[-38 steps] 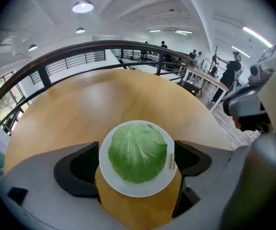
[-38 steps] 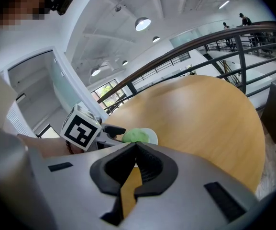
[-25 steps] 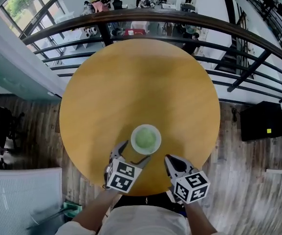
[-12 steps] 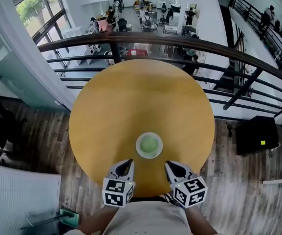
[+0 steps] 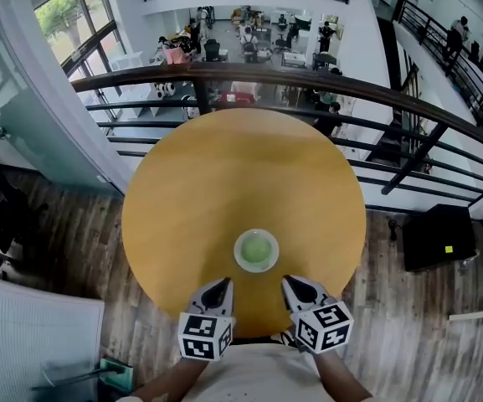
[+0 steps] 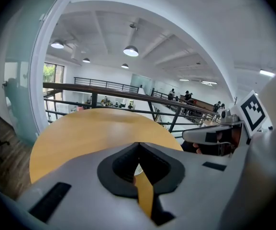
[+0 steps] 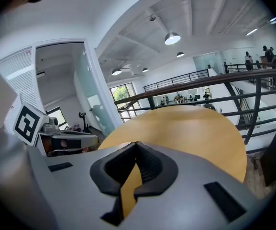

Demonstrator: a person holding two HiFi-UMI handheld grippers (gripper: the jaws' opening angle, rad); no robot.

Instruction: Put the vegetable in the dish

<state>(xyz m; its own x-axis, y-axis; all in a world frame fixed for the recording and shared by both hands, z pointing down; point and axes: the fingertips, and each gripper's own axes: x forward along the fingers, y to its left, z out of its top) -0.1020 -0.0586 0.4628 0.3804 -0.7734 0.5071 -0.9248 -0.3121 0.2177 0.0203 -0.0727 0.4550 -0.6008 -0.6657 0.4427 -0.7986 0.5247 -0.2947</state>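
Observation:
A white dish (image 5: 256, 250) sits on the round wooden table (image 5: 241, 174) near its front edge, with a pale green vegetable (image 5: 256, 247) lying inside it. My left gripper (image 5: 218, 289) hovers just in front of the dish on the left, jaws shut with nothing between them. My right gripper (image 5: 295, 287) is level with it on the right, also shut and empty. In the left gripper view the left gripper (image 6: 138, 145) shows its tips touching, with a sliver of the dish (image 6: 138, 169) behind the gap. In the right gripper view the right gripper (image 7: 137, 144) looks out over bare tabletop (image 7: 185, 126).
A dark curved railing (image 5: 325, 78) runs behind the table's far edge, with an open drop to a lower floor beyond it. A black box (image 5: 440, 237) stands on the wooden floor at the right. White slatted furniture (image 5: 23, 342) sits at the lower left.
My left gripper has let go beside the dish, drawn back toward me and shut. The right gripper has stayed where it was. The head view has shifted slightly.

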